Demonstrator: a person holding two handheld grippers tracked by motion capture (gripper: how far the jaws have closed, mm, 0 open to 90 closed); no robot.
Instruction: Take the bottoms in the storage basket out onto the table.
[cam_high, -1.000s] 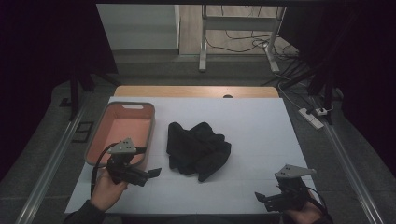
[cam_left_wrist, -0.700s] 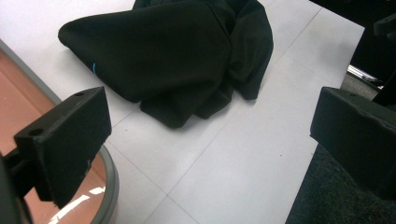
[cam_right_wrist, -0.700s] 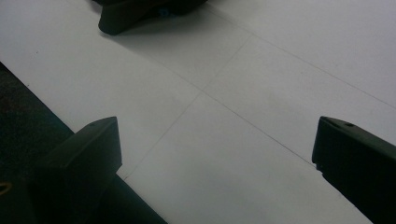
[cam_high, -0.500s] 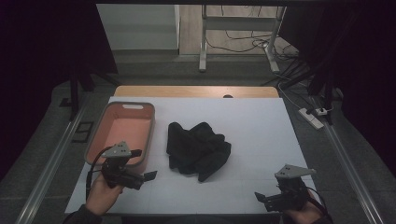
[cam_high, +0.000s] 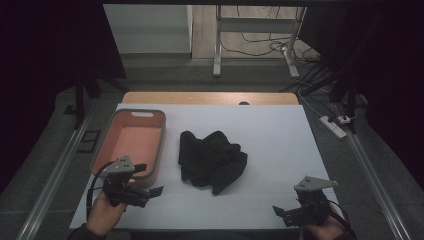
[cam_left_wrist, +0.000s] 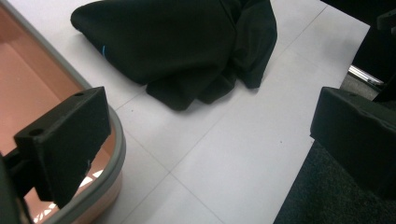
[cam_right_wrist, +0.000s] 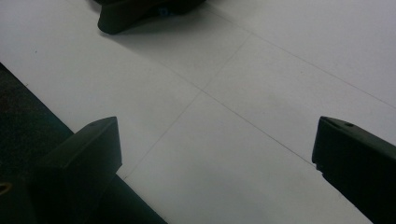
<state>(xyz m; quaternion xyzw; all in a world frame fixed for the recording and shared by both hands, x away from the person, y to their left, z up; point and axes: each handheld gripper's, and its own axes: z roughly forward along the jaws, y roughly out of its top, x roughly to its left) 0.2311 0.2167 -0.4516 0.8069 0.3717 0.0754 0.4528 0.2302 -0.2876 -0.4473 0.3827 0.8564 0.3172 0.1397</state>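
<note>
A crumpled black garment (cam_high: 212, 160) lies in a heap at the middle of the white table (cam_high: 280, 145). A salmon-pink basin (cam_high: 162, 145) stands to its left. My left gripper (cam_high: 152, 195) is held low at the basin's near corner, open and holding nothing, pointing right. In the left gripper view the garment (cam_left_wrist: 177, 42) lies ahead of the gripper (cam_left_wrist: 210, 140), with the basin's grey rim (cam_left_wrist: 116, 140) by one jaw. My right gripper (cam_high: 281, 216) hovers at the table's near right edge, open with nothing in it. In the right gripper view, beyond the gripper (cam_right_wrist: 217, 158), a corner of the garment (cam_right_wrist: 135, 11) shows at the top.
A wooden strip (cam_high: 210, 98) runs along the table's far edge. Metal rails (cam_high: 55, 175) flank both sides, with a power strip (cam_high: 334, 126) and cables on the floor at the right. Bare white surface surrounds the garment.
My left gripper has drifted a little back toward the near edge and to the left. The right gripper and the garment have stayed put.
</note>
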